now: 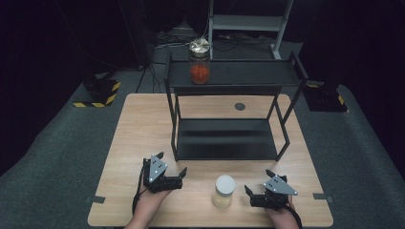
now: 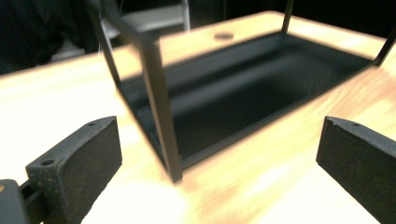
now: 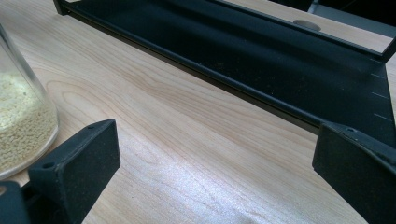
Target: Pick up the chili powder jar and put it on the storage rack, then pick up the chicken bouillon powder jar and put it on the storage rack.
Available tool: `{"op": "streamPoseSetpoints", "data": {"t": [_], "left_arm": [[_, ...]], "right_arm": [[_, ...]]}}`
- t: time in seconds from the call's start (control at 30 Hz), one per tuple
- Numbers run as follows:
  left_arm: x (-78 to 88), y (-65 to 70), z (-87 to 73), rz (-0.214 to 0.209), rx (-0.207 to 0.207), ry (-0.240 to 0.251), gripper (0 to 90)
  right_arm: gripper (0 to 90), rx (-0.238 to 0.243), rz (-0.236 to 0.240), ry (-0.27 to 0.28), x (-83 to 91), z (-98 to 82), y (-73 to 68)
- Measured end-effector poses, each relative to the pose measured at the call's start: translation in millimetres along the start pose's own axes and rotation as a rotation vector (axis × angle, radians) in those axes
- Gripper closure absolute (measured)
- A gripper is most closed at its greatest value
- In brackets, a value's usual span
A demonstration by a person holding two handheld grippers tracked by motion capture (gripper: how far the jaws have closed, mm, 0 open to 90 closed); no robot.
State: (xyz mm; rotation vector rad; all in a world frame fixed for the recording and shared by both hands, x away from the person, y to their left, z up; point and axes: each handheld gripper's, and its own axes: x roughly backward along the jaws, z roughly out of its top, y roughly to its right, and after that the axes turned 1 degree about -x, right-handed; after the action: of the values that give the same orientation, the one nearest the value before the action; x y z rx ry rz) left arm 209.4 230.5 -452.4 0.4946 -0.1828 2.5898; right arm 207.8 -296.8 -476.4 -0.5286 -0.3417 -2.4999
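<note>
Two hand-held grippers rest low on the near edge of a pale wooden table [image 1: 138,124]. The left gripper [image 1: 173,172] has its jaws spread wide with nothing between them, and the right gripper [image 1: 257,185] is likewise spread and empty. Between them, closer to the right gripper, stands a clear glass jar with a white lid and pale yellow grains inside [image 1: 223,191]; it sits upright on the table, apart from both grippers. Beyond it stands a black metal two-tier shelf rack [image 1: 224,138], its lower tray bare. On the left of its upper tier stands a glass jar with a gold lid and red contents [image 1: 199,62].
</note>
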Motion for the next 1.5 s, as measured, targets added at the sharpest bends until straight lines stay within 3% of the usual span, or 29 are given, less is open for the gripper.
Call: {"op": "streamPoseSetpoints", "data": {"t": [0.13,0.27,0.33,0.37,0.5,0.73,0.97,1.2,1.3,1.5], "left_arm": [[1.9,0.6,-15.4,0.008,0.005,-0.040,0.4],[2.3,0.8,-25.9,0.024,-0.035,-0.087,0.4],[-0.2,0.6,-23.9,0.033,-0.063,-0.130,0.5],[0.1,1.1,-24.9,0.038,-0.090,-0.124,0.4],[-2.3,-1.6,-20.1,0.020,-0.099,-0.157,0.4],[-0.8,-0.9,-21.1,0.029,-0.092,-0.155,1.5],[-2.3,6.1,-19.3,0.026,-0.162,-0.169,1.5],[-0.4,2.4,-21.5,0.021,-0.134,-0.154,1.5],[0.3,1.5,-22.3,0.007,-0.151,-0.149,1.2],[-1.4,2.1,-20.0,0.007,-0.154,-0.162,1.2]], "right_arm": [[0.0,0.004,-0.003,-0.001,0.0,0.1,-1.0],[0.1,0.005,-0.006,-0.002,-0.2,0.4,-1.6],[0.1,0.006,-0.009,-0.003,-0.3,0.5,-2.2],[0.1,0.006,-0.009,-0.003,-0.3,0.6,-2.3],[0.0,0.010,-0.009,-0.004,-0.4,0.8,-2.8],[0.0,0.031,0.010,0.012,0.9,-2.0,-1.1],[0.1,0.043,0.002,0.017,0.9,-2.6,-3.9],[0.1,0.032,0.026,0.026,1.1,-3.9,1.6],[0.0,0.010,0.029,0.036,2.5,-6.2,4.3],[0.0,0.014,0.014,0.049,8.3,-4.1,4.4]]}}
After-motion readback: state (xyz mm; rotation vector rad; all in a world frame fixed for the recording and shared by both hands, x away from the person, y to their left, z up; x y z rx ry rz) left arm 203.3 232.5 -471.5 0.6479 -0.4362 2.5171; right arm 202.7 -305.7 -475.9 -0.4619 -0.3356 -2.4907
